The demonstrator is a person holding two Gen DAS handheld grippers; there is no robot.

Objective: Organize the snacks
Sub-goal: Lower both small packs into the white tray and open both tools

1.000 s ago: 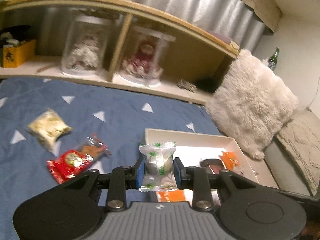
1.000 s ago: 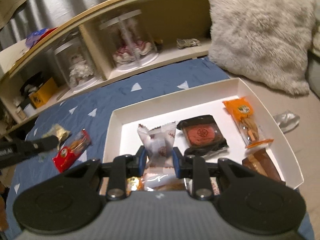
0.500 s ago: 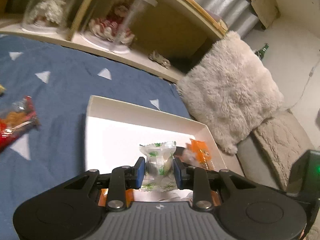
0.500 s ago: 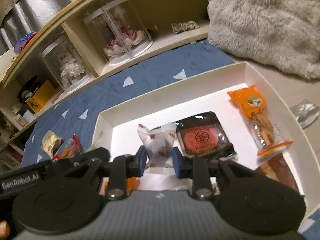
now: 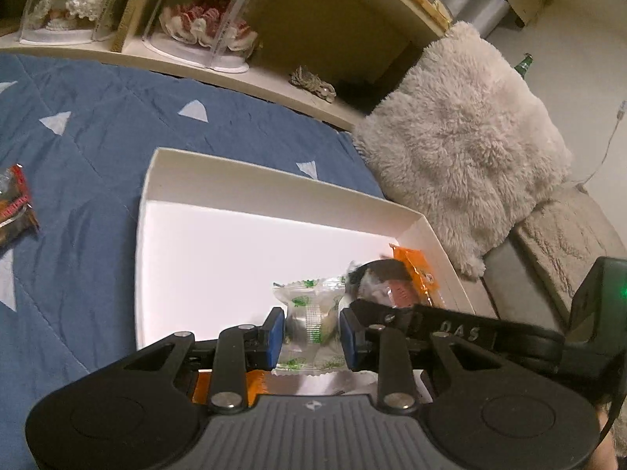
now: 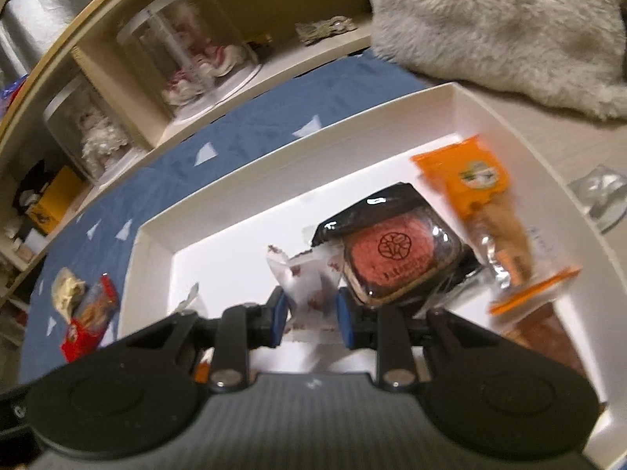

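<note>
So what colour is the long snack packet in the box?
Orange snack packet, with a clear lower part. The right wrist view shows it best.

white tray (image 5: 250, 184), blue triangle-patterned quilt (image 5: 98, 125), orange packet (image 6: 476, 180)

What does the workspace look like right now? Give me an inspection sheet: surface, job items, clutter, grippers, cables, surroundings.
Surface: blue quilt with white triangles; white tray lying on it.
Job's things: in the tray, a black-wrapped cake and an orange packet; outside it on the quilt, a red packet and a pale packet.
Clutter: crumpled clear wrapper beside the tray.
Grippers: left gripper shut on a green-printed candy; right gripper shut on a red-printed candy; both over the tray.
Cables: thin white cord by the wall.
Surroundings: wooden shelf with two cased dolls, fluffy cushion, green bottle.
</note>
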